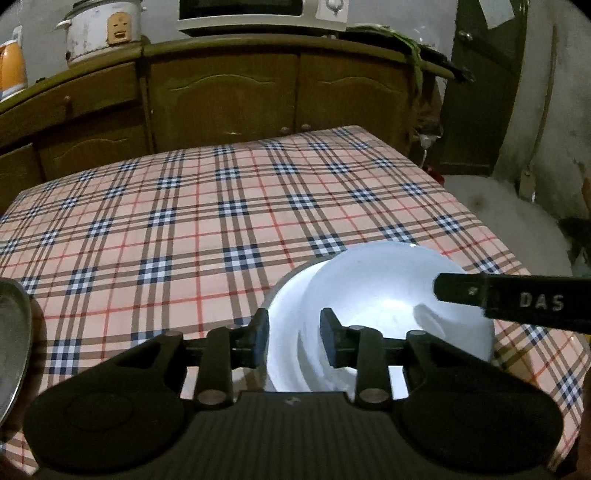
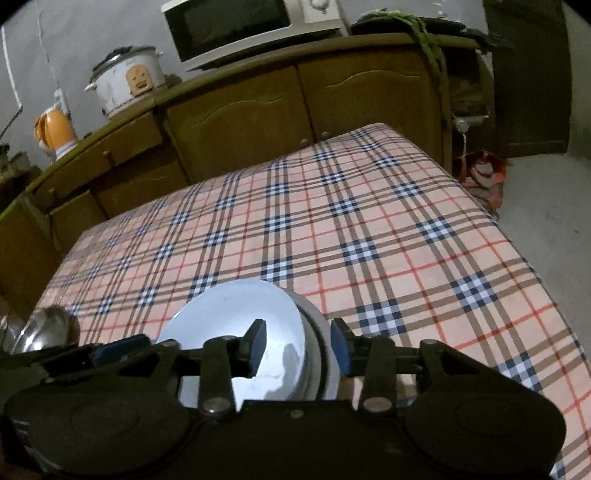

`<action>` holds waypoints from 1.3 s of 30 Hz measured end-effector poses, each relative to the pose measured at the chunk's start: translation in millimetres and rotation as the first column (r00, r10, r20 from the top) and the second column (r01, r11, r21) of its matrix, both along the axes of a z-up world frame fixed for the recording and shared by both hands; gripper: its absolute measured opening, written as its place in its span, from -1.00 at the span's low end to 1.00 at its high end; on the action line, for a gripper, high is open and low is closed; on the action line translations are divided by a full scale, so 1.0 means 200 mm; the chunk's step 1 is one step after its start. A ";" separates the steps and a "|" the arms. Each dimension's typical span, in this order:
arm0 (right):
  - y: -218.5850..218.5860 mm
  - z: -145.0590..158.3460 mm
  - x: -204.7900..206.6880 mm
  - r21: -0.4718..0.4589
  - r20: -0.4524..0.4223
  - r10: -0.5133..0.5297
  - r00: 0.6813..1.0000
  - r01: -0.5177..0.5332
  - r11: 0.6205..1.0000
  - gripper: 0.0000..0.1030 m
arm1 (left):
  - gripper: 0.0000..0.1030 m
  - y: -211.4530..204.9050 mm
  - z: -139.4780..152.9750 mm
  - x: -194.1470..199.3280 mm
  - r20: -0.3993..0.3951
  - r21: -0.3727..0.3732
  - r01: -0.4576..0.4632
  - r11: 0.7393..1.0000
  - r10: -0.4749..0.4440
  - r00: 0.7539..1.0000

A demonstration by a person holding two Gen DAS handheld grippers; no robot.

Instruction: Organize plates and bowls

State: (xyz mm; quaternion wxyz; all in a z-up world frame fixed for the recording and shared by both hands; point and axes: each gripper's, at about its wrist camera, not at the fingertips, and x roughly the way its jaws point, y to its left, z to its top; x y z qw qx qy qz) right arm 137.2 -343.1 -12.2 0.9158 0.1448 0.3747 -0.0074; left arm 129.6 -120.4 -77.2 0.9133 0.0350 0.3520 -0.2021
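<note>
A stack of white bowls (image 1: 373, 295) sits at the near right of the plaid table (image 1: 221, 206). My left gripper (image 1: 293, 341) has its fingers either side of the stack's left rim, one finger outside and one inside. My right gripper (image 2: 299, 347) straddles the right rim of the same bowls (image 2: 236, 325); its finger (image 1: 517, 301) shows across the bowls in the left wrist view. Both grippers look closed on the rim. A metal bowl (image 2: 44, 328) lies at the table's near left; it also shows in the left wrist view (image 1: 13, 343).
A wooden cabinet (image 1: 229, 92) stands behind the table with a rice cooker (image 1: 103, 29), a microwave (image 1: 255, 14) and an orange kettle (image 2: 55, 129) on it. The floor (image 2: 535, 206) lies to the right of the table.
</note>
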 end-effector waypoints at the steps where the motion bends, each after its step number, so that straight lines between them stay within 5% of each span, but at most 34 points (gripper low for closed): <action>1: -0.01 0.00 -0.01 0.005 0.008 -0.010 1.000 0.010 1.000 0.07 | -0.25 0.01 0.00 0.00 0.001 -0.004 -0.004 1.000 0.004 1.000; 5: -0.04 0.02 -0.05 0.009 0.046 -0.057 0.997 0.056 0.998 0.47 | 0.05 0.03 0.02 0.01 0.002 -0.020 -0.021 1.000 0.021 1.000; 12: -0.09 -0.04 -0.08 0.073 0.038 -0.074 0.997 0.071 0.995 0.57 | 0.46 0.07 0.01 0.02 -0.008 -0.020 -0.065 0.998 0.064 0.998; 15: -0.11 -0.07 -0.10 0.075 0.013 -0.126 0.992 0.125 0.989 0.56 | 0.48 0.10 0.00 0.03 -0.017 -0.025 -0.086 0.996 0.086 0.996; 21: -0.20 -0.01 -0.17 0.096 0.112 -0.235 0.966 0.225 0.970 0.56 | 0.57 0.15 0.01 0.02 -0.017 -0.065 -0.099 0.993 0.098 0.995; 27: -0.16 -0.09 -0.11 0.021 0.024 -0.184 0.983 0.184 0.983 0.55 | 0.57 0.15 0.03 0.02 -0.011 -0.076 -0.102 0.992 0.102 0.995; 34: -0.04 -0.09 -0.09 -0.150 0.045 -0.140 0.989 0.145 0.978 0.54 | 0.61 0.17 0.02 0.02 -0.011 -0.074 -0.119 0.990 0.118 0.993; 39: 0.00 -0.09 -0.09 -0.175 0.040 -0.098 0.994 0.104 0.979 0.40 | 0.63 0.18 0.03 0.02 -0.004 -0.076 -0.143 0.987 0.143 0.990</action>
